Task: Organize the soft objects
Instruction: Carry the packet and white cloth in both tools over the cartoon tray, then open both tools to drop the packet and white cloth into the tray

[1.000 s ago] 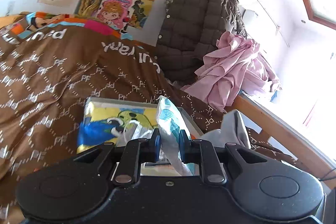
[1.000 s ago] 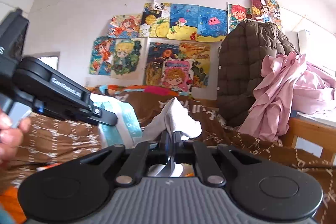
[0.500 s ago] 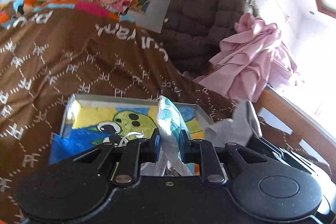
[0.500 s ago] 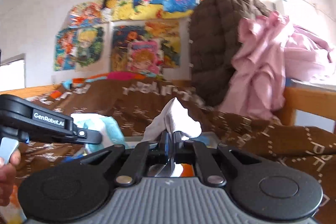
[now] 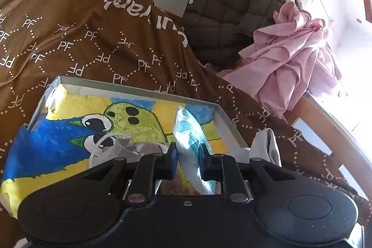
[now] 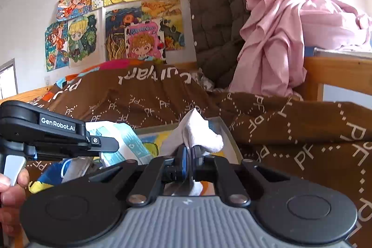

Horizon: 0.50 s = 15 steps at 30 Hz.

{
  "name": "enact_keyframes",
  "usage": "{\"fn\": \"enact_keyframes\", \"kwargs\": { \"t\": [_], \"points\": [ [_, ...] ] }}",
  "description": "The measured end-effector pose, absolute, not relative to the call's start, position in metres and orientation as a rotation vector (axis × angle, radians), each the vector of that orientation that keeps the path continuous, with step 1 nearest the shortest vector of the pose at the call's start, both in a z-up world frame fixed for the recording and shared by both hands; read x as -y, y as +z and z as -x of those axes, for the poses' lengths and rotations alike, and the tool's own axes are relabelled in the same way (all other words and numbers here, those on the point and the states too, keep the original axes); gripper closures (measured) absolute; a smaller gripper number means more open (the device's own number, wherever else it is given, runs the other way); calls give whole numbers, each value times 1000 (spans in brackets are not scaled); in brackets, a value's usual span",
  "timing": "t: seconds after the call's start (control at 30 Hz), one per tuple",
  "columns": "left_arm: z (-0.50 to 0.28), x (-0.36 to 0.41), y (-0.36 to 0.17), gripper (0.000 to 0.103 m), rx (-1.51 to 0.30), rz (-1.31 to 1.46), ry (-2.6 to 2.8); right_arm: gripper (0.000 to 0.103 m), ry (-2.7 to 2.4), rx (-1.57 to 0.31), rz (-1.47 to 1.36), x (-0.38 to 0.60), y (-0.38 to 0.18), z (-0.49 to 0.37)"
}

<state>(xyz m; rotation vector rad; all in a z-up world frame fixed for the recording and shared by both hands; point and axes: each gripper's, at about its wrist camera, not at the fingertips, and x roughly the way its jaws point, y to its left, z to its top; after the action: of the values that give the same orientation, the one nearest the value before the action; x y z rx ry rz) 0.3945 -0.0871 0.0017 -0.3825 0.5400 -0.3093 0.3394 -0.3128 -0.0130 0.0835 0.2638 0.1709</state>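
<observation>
A shallow grey box (image 5: 130, 90) lined with a bright cartoon drawing lies on the brown bedspread. My left gripper (image 5: 187, 156) hangs over its near right part, shut on a white and teal soft packet (image 5: 189, 131) that stands up between the fingers. A white face mask with a loop (image 5: 109, 148) lies in the box just left of the fingers. My right gripper (image 6: 190, 152) is shut on a white cloth (image 6: 197, 131) over the box's right rim (image 6: 226, 131). In the right wrist view the left gripper (image 6: 102, 144) shows at the left with the packet (image 6: 126, 138).
A brown bedspread (image 5: 93, 38) printed with white letters covers the bed. A brown quilted jacket (image 5: 232, 4) and a pink cloth pile (image 5: 290, 57) lie at the far end by a wooden rail (image 5: 325, 127). Drawings (image 6: 144, 38) cover the wall. A hand (image 6: 9, 187) holds the left tool.
Both grippers have come down and forward over the box, which now fills more of the left wrist view. Each keeps hold of its soft item.
</observation>
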Motion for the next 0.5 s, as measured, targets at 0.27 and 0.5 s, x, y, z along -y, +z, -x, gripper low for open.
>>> {"fn": "enact_keyframes", "kwargs": {
  "t": [0.27, 0.5],
  "points": [
    [-399, 91, -5, 80, -571, 338, -275, 92, 168, -301, -81, 313, -21, -345],
    [-398, 96, -4, 74, -562, 286, -263, 68, 155, -298, -60, 310, -20, -344]
  ]
}}
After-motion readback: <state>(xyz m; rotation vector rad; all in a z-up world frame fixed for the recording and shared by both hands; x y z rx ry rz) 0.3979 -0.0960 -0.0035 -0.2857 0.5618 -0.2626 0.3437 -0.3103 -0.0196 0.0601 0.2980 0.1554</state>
